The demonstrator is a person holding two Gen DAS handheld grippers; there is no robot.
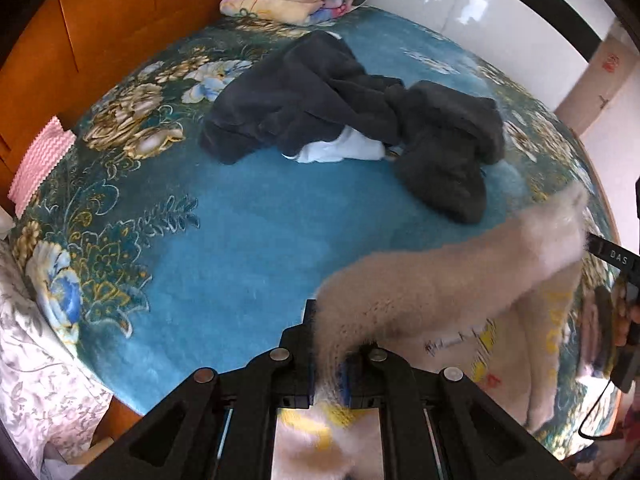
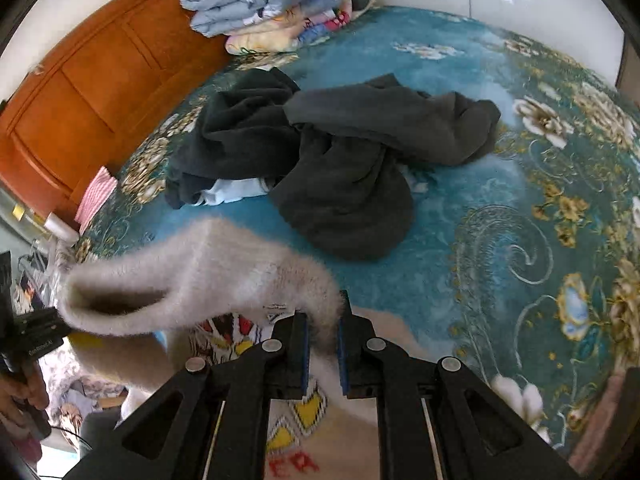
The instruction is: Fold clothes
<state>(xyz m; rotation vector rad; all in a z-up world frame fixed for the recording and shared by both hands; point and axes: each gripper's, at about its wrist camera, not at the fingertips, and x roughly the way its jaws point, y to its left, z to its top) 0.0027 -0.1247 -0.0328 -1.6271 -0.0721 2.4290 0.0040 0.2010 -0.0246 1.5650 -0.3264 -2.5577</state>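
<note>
Left wrist view: the fuzzy beige knit sweater is pinched between the narrow fingers of the left gripper; the right gripper clamps its other edge likewise, above a teal floral bedspread bearing dark crumpled clothes beside an orange wooden headboard.

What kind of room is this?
Most likely a bedroom: a bed under a teal floral blanket, folded quilts stacked by the wooden headboard, and dark clothes heaped on top.
</note>
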